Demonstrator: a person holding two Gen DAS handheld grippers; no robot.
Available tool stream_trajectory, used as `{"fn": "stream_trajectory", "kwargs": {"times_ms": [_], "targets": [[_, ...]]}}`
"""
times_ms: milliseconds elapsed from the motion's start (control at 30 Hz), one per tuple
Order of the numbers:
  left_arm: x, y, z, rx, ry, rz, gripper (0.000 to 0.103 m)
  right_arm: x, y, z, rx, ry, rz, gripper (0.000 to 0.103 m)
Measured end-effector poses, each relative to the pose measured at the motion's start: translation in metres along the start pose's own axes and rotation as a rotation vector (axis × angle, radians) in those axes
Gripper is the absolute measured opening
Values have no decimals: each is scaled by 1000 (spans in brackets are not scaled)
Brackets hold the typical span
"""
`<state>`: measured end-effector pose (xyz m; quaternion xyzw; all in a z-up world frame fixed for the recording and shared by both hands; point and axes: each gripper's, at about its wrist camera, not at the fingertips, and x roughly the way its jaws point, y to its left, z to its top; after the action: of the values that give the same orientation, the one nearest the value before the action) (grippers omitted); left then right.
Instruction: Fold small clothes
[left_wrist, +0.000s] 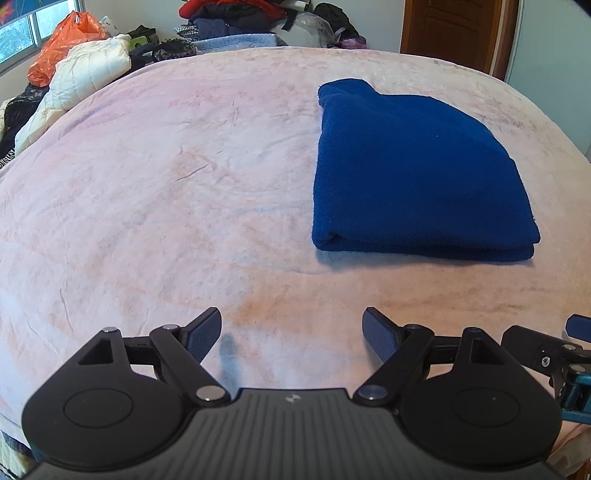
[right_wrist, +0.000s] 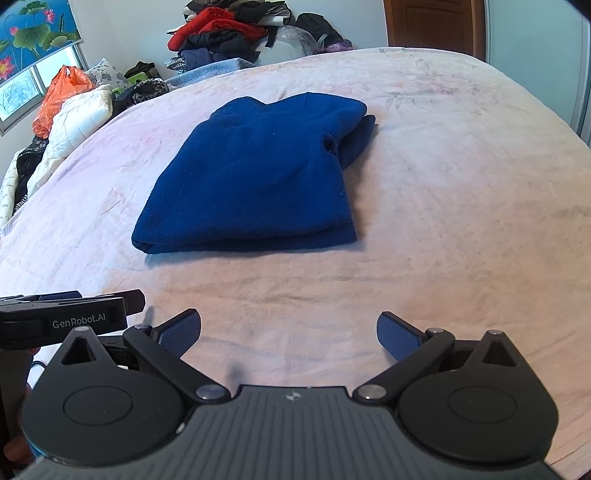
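Both the left gripper (left_wrist: 291, 330) and right gripper (right_wrist: 289, 332) hang wide open, empty, short of the folded sweater (right_wrist: 255, 173). Ahead of them, it looks done; a good finish would only tidy the loose sleeve at its far right corner.

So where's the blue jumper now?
The blue jumper lies folded on the bed, ahead of both open grippers, right of centre in the left wrist view, far from the clothes pile.

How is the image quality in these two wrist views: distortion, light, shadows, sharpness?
Left wrist view: strong fisheye bowing of the bed; soft daylight; the blue garment is sharp, with a faint shadow along its near edge. Right wrist view: same bowing, dark corner vignetting; garment crisp; no glare; a finger shadow falls below the right gripper.
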<state>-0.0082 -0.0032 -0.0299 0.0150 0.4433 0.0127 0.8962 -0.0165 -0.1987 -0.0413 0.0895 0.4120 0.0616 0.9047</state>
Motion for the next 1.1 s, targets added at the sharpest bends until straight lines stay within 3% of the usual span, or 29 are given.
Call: {"fn": "stream_trajectory", "kwargs": {"times_ms": [1100], "targets": [[3,1,-2,-6,13,-3,84,2,0,-2,0,5,1,103]]}}
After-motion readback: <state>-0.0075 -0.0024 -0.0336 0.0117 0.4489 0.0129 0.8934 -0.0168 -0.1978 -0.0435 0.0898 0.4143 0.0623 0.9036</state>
